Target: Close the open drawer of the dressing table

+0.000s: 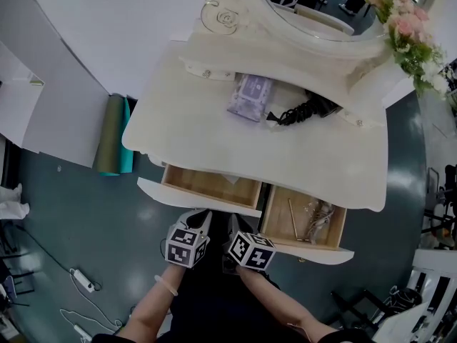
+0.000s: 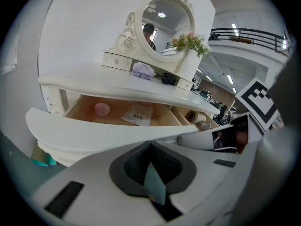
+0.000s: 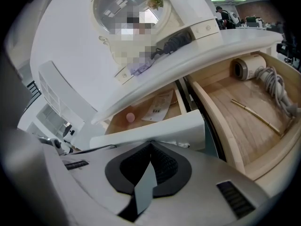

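The cream dressing table [image 1: 214,145] has two drawers pulled out. The left drawer [image 1: 211,187] holds a pink round item [image 2: 101,108] and a paper leaflet [image 2: 137,114]. The right drawer [image 1: 303,224] holds a roll [image 3: 247,68], a grey cord [image 3: 277,91] and a thin gold rod [image 3: 256,117]. My left gripper [image 1: 201,221] is shut and empty, its tips [image 2: 150,143] just short of the left drawer's front panel [image 2: 89,131]. Beside it my right gripper [image 1: 233,227] is also shut and empty, with its tips [image 3: 151,143] close to that panel's right end [image 3: 160,128].
A purple packet [image 1: 250,96] and a black corded appliance [image 1: 305,110] lie on the tabletop under the oval mirror [image 1: 321,2]. Pink flowers [image 1: 407,27] stand at the right. A green roll [image 1: 113,136] leans left of the table; a power strip [image 1: 83,280] lies on the floor.
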`<state>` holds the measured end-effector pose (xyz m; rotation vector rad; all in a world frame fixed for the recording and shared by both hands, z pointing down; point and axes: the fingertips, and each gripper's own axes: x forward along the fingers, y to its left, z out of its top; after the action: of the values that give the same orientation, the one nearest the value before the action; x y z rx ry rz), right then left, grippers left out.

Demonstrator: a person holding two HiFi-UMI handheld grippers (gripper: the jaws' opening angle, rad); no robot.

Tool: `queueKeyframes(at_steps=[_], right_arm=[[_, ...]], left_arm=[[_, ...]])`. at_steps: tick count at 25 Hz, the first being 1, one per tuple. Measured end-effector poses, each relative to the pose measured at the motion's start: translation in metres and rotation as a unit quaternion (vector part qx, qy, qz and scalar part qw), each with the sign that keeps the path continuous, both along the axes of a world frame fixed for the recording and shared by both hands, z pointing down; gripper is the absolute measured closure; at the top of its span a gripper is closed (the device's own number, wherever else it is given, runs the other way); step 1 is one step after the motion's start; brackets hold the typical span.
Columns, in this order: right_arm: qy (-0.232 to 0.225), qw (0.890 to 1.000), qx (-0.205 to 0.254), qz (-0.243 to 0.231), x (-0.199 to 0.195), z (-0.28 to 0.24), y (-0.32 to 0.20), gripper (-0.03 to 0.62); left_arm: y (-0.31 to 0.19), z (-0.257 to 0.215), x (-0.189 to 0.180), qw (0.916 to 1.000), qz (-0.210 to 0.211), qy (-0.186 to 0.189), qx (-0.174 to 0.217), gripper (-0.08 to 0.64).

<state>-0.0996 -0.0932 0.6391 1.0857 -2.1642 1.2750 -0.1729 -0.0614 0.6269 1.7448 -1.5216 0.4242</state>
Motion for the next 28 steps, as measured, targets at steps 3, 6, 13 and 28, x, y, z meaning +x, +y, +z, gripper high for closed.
queueKeyframes(at_steps=[3, 6, 13, 28], right_arm=[[0.001, 1.0, 0.003, 0.003, -0.002, 0.0, -0.007, 0.571], [0.003, 1.0, 0.005, 0.007, -0.004, 0.001, -0.014, 0.571], [0.007, 1.0, 0.007, 0.012, -0.008, 0.003, -0.031, 0.571], [0.01, 1.0, 0.006, 0.028, -0.015, 0.007, -0.06, 0.571]], left_arm=[[-0.007, 0.0, -0.001, 1.0, 0.003, 0.0, 0.001, 0.545], [-0.014, 0.001, -0.004, 1.0, 0.006, -0.001, 0.0, 0.545], [-0.031, 0.001, -0.008, 0.9998, 0.019, -0.004, -0.001, 0.544], [-0.06, 0.002, -0.015, 0.9995, 0.03, -0.003, 0.002, 0.545]])
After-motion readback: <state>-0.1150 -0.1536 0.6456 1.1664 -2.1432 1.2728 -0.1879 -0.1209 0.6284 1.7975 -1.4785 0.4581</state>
